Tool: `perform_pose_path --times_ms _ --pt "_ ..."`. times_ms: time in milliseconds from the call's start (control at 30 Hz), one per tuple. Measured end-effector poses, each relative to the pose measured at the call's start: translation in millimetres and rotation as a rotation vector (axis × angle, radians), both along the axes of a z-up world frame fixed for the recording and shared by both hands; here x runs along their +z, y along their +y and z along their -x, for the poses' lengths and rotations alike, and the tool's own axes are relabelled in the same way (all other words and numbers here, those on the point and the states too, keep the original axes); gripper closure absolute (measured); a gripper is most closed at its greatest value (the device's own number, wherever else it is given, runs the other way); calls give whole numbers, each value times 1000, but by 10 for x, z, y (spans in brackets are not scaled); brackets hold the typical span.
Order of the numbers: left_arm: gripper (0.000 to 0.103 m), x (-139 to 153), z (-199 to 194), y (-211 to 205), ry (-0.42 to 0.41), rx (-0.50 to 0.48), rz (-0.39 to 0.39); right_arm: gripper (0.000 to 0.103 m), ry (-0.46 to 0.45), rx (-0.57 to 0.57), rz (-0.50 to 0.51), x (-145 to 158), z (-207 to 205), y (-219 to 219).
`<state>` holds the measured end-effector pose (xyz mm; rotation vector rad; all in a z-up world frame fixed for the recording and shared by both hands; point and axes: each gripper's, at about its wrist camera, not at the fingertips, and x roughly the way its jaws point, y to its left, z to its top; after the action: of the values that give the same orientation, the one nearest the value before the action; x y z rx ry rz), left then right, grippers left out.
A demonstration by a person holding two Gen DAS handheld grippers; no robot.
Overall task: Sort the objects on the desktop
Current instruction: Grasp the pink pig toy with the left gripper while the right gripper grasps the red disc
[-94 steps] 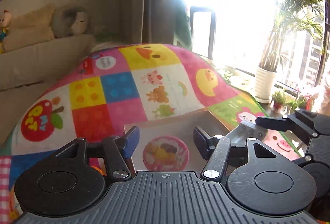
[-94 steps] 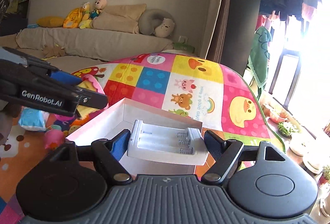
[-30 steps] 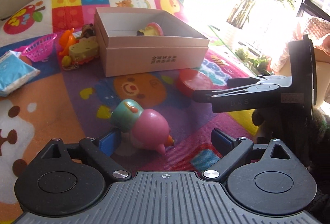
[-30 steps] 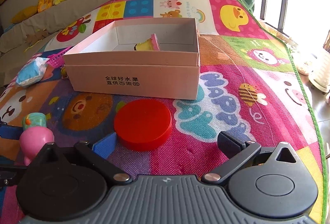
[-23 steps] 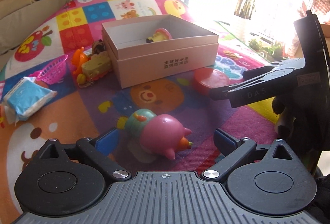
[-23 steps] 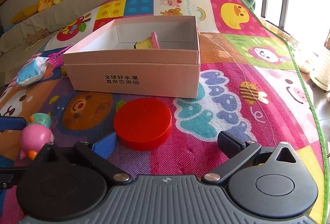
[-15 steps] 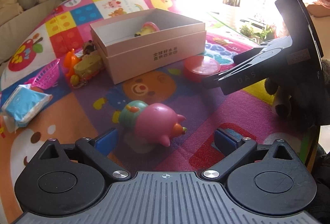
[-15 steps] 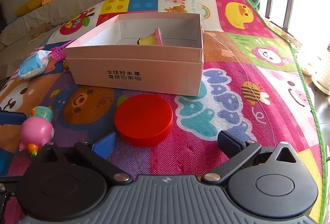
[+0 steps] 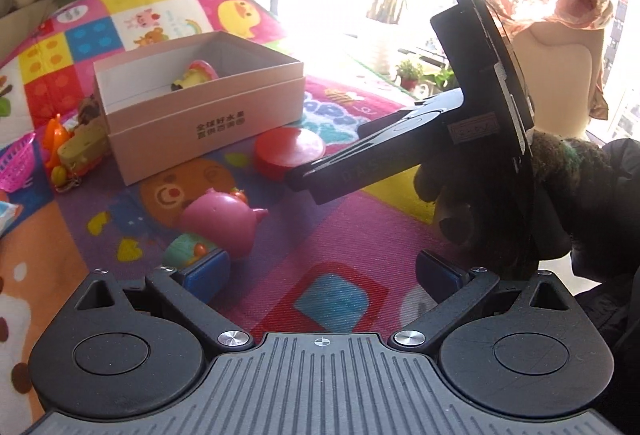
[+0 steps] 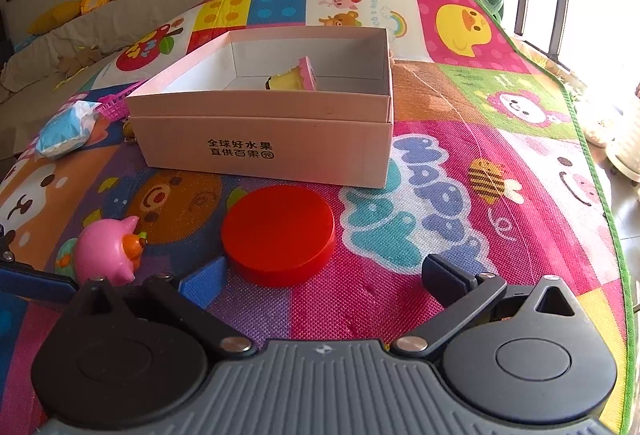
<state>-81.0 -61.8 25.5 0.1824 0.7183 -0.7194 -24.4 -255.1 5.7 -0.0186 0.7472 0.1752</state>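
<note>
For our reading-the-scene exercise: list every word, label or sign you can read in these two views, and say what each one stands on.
"全球好水果 直供百果园" – front wall of the pink box.
"HAPPY" – play mat, in big blue letters, partly hidden by the box.
"DAS" – finger of the right gripper, faint.
Pink label on that gripper's body – too blurred to read.
Small curved print beside the mat's rainbow – too small.

We see the pink pig toy [image 9: 218, 223] lying on its side on the play mat [image 10: 460, 235], near the flat red round lid [image 10: 279, 231]. Behind them the open pink box [image 10: 264, 151] holds a yellow-pink toy [image 10: 294, 78].
</note>
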Motion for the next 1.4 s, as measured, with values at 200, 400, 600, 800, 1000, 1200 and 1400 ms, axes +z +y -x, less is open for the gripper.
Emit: perform_pose_path --times_ms 200,400,600,800,1000,1200,1400 --pt "1 16 -180 55 -14 223 -82 0 0 -4 -3 1 -2 -4" --pt "1 -39 -347 -5 17 289 -100 0 -1 -7 -4 7 -5 -14" --pt "1 -103 -512 -15 67 410 -79 0 -8 -57 -32 19 -7 -83" --pt "1 -145 -579 74 14 502 -123 0 -23 -135 -145 36 -2 -298" --pt "1 -168 -582 343 4 566 -151 0 -35 -61 -46 45 10 -98" --pt "1 -161 -489 488 -1 541 -123 0 -48 21 47 58 -137 193" --pt "1 -109 -451 435 -61 459 -84 20 -5 23 36 53 -260 234"
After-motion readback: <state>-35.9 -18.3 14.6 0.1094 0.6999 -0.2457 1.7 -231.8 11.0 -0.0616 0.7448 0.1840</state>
